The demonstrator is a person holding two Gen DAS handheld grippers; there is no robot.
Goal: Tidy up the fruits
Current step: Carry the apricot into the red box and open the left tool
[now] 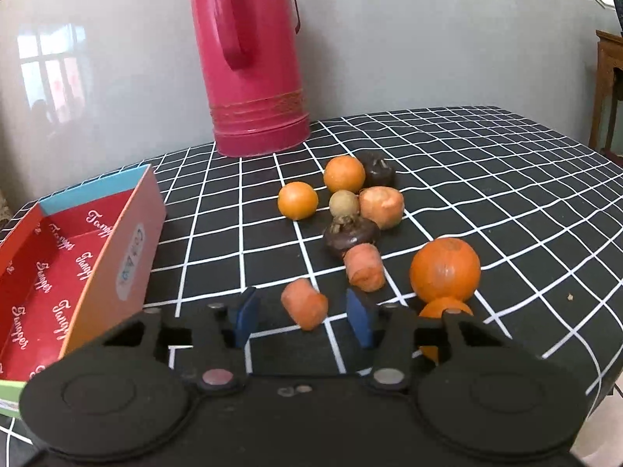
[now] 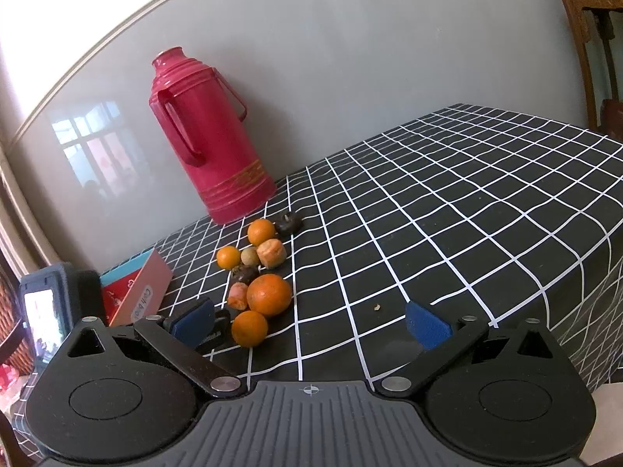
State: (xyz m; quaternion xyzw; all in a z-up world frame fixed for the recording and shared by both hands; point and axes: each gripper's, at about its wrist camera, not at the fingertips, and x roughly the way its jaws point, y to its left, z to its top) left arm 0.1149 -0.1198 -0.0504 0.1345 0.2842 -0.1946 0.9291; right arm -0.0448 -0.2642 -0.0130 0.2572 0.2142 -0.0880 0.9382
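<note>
Carrot piece [image 1: 305, 303] lies on the checked tablecloth [image 1: 486, 163] between the left gripper [image 1: 303, 317]'s parted, untouching pads — long axis slanting across them — right gripper [image 2: 311, 323] wide open, farther off.

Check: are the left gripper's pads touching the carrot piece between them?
Apart. The left wrist view shows cloth between the carrot piece and both pads of the left gripper.

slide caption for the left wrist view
Left gripper fingers open around a carrot piece, red box beside it, oranges beyond.
</note>
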